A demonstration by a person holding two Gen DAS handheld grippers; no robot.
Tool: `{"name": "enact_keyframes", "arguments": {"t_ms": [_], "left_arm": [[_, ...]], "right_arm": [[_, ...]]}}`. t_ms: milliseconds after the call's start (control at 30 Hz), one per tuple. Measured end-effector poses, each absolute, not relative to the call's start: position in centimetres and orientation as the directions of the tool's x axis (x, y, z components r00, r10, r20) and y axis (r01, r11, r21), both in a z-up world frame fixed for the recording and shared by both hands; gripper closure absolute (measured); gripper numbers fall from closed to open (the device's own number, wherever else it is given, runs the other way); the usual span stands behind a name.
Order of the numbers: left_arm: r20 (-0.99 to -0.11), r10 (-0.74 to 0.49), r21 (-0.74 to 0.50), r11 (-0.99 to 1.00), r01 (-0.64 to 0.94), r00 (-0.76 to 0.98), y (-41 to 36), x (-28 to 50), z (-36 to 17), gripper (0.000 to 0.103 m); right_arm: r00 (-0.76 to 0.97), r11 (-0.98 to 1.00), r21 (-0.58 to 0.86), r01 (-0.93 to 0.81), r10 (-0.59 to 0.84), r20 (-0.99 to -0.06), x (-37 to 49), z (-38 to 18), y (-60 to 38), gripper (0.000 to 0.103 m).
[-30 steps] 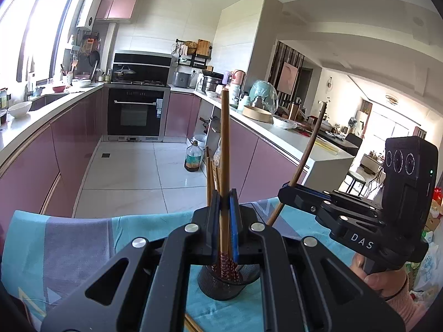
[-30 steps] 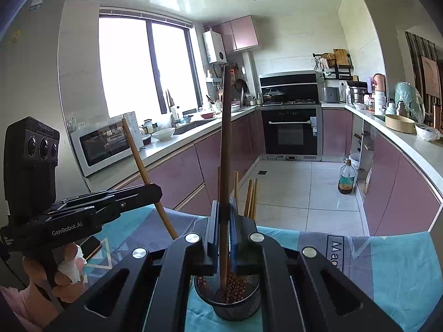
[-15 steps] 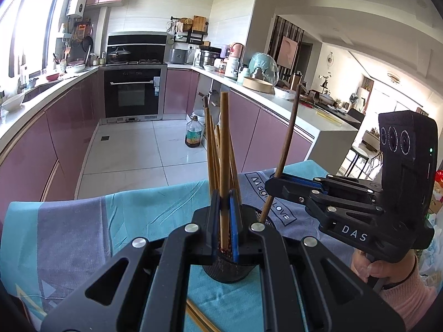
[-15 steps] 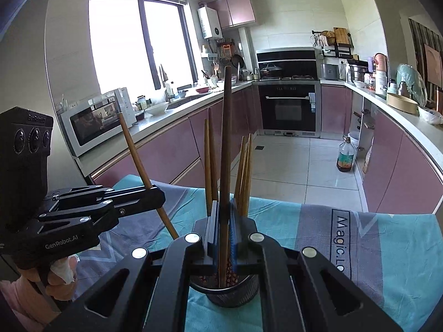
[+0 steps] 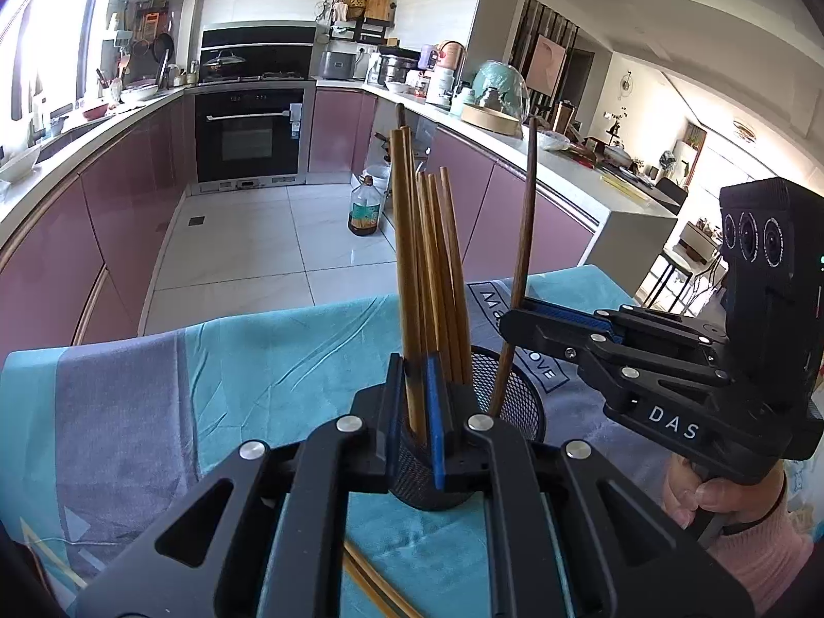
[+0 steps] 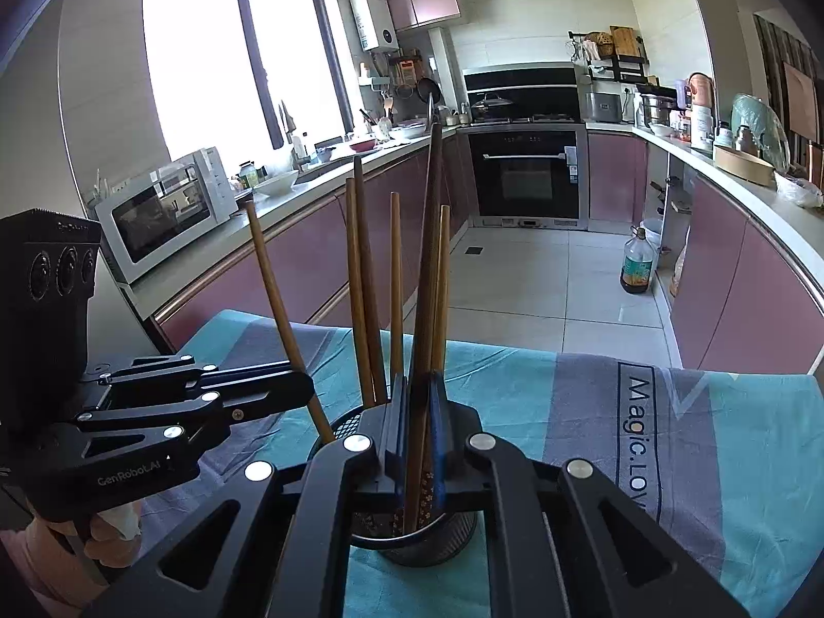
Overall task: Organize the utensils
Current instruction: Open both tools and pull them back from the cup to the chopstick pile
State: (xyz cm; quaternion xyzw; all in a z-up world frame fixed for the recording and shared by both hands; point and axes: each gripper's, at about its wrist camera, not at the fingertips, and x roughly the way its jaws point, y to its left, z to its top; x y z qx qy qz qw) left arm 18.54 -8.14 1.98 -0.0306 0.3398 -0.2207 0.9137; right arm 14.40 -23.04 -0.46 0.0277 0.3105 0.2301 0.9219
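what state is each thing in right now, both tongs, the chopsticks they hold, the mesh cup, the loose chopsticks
left tongs: shut on a light brown wooden chopstick, upright, lower end in the cup
right tongs: shut on a dark brown patterned chopstick, upright, tip inside the cup
black wire-mesh cup: upright on the cloth, holding several standing chopsticks
teal and grey cloth: spread flat, slightly creased
loose chopsticks on the cloth: lying flat, not yet in the cup
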Motion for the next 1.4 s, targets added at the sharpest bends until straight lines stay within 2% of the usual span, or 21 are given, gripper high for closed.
{"name": "enact_keyframes", "arguments": {"t_ms": [67, 133, 367, 533, 567, 867, 933, 1067, 1400], "left_arm": [[-0.606, -0.421, -0.203, 0.902, 0.380, 0.675, -8.2, 18.7, 1.8, 0.093], [-0.603, -0.419, -0.204, 0.903, 0.377, 0.678, -8.1, 18.5, 1.6, 0.085], [-0.588, -0.405, -0.194, 0.911, 0.363, 0.701, -7.4, 17.8, 1.2, 0.083], [-0.568, -0.388, -0.184, 0.919, 0.347, 0.726, -6.6, 16.6, 1.1, 0.073], [-0.564, -0.383, -0.183, 0.922, 0.341, 0.731, -6.3, 16.4, 1.0, 0.069], [-0.557, -0.314, -0.141, 0.948, 0.286, 0.768, -3.2, 13.2, -0.1, 0.057], [-0.570, -0.306, -0.139, 0.951, 0.278, 0.762, -2.6, 12.6, -0.8, 0.057], [-0.604, -0.281, -0.144, 0.959, 0.245, 0.746, -1.2, 11.7, -2.6, 0.045], [-0.680, -0.226, -0.132, 0.974, 0.186, 0.697, 0.4, 10.2, -7.2, 0.041]], "right_arm": [[0.702, 0.895, 0.197, -0.401, 0.438, -0.561, 14.4, -0.5, -23.0, 0.094], [0.703, 0.895, 0.201, -0.398, 0.438, -0.560, 14.5, -0.6, -23.1, 0.090], [0.705, 0.893, 0.211, -0.399, 0.445, -0.552, 13.8, -0.7, -23.4, 0.089], [0.714, 0.889, 0.215, -0.404, 0.454, -0.533, 12.8, -0.5, -23.6, 0.077], [0.717, 0.889, 0.214, -0.405, 0.454, -0.529, 12.5, -0.4, -23.6, 0.076], [0.694, 0.849, 0.222, -0.479, 0.521, -0.497, 8.9, -0.4, -23.1, 0.067], [0.666, 0.833, 0.223, -0.507, 0.542, -0.512, 8.1, -1.1, -22.4, 0.066], [0.608, 0.812, 0.227, -0.538, 0.561, -0.562, 7.2, -3.2, -20.9, 0.066], [0.499, 0.807, 0.236, -0.541, 0.533, -0.683, 7.1, -8.4, -17.7, 0.063]]}}
